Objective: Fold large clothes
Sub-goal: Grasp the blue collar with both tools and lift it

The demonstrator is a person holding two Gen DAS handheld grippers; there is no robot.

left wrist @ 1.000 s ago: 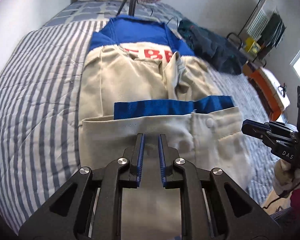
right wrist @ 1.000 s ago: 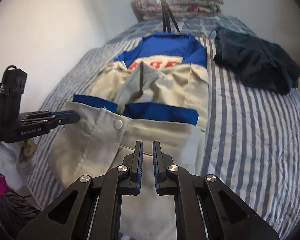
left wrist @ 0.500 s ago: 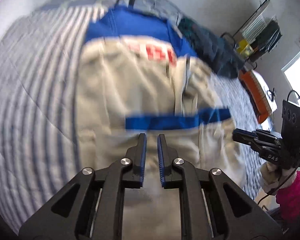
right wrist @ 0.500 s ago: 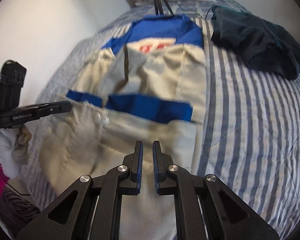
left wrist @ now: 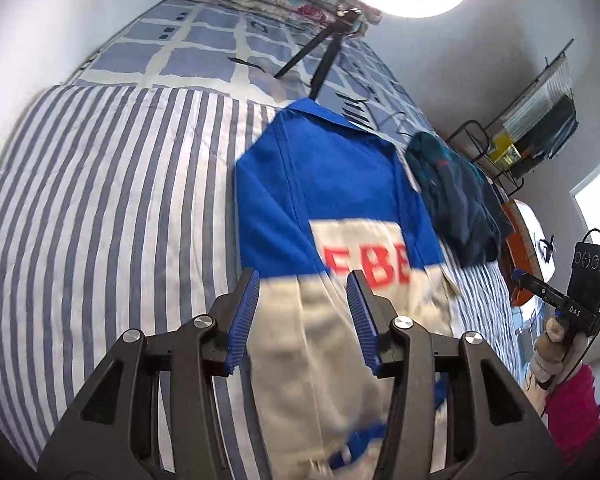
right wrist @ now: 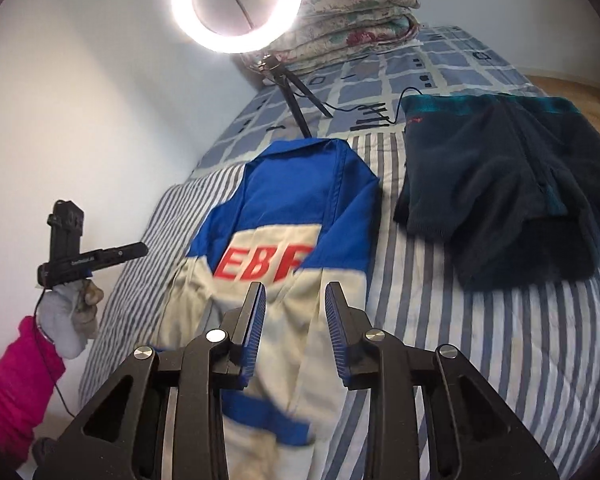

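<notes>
Fingers (left wrist: 244, 320) of the left gripper (left wrist: 302, 320) stand spread, nothing between them; the blue-and-cream jacket (left wrist: 340, 208) lies lengthwise on the striped bedspread (left wrist: 100, 208) beyond, red lettering facing up. Far right, the right gripper (left wrist: 540, 292) hangs off the bed's edge; a dark fleece (left wrist: 456, 204) lies beside the jacket.

Right wrist view: the right gripper's (right wrist: 296, 320) fingers (right wrist: 336, 320) are likewise parted and empty above the jacket's (right wrist: 292, 216) cream section. The left gripper (right wrist: 100, 258) hovers at left. A ring light (right wrist: 236, 4) stands at the far end.
</notes>
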